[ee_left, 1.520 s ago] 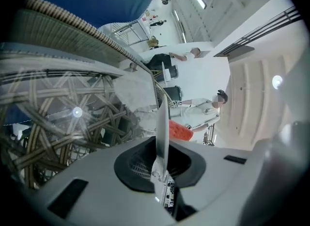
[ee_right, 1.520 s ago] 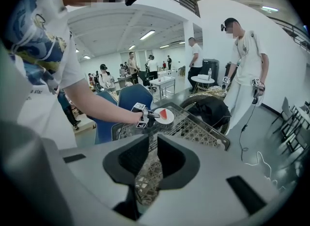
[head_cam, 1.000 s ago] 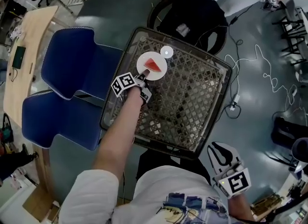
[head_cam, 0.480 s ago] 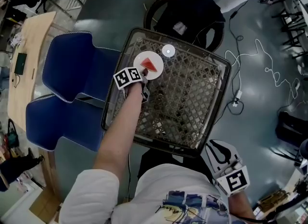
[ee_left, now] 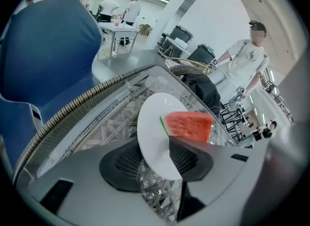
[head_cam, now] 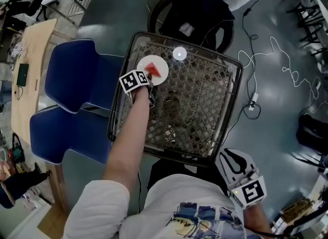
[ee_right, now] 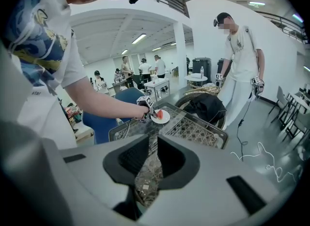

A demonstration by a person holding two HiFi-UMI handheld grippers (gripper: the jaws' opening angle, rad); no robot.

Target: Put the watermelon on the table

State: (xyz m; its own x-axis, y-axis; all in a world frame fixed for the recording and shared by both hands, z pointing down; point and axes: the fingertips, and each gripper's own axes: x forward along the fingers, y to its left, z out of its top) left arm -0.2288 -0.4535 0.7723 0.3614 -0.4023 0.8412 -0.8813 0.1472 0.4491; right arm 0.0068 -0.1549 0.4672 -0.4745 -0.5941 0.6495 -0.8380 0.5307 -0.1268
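A red watermelon slice (head_cam: 152, 69) (ee_left: 186, 125) lies on a white plate (head_cam: 160, 63) (ee_left: 152, 133). The plate rests on the glass top of a wicker table (head_cam: 225, 64), near its far left corner. My left gripper (head_cam: 148, 83) (ee_left: 155, 147) is at the plate's near edge. Its jaws are opening, with the plate's rim between them and a gap showing beside the left pad. My right gripper (head_cam: 233, 160) (ee_right: 150, 142) hangs off the table's near right corner. Its jaws stand close together with nothing between them.
A small white disc (head_cam: 179, 54) lies on the glass behind the plate. Blue chairs (head_cam: 77, 76) stand left of the table, and a round wicker chair with a black bag (head_cam: 192, 22) behind it. Cables (head_cam: 287, 74) trail on the floor at right. A person (ee_right: 240, 60) stands beyond the table.
My left gripper has rolled at the plate's edge, its marker cube turning. The plate with the watermelon stays on the glass. The right gripper has not moved.
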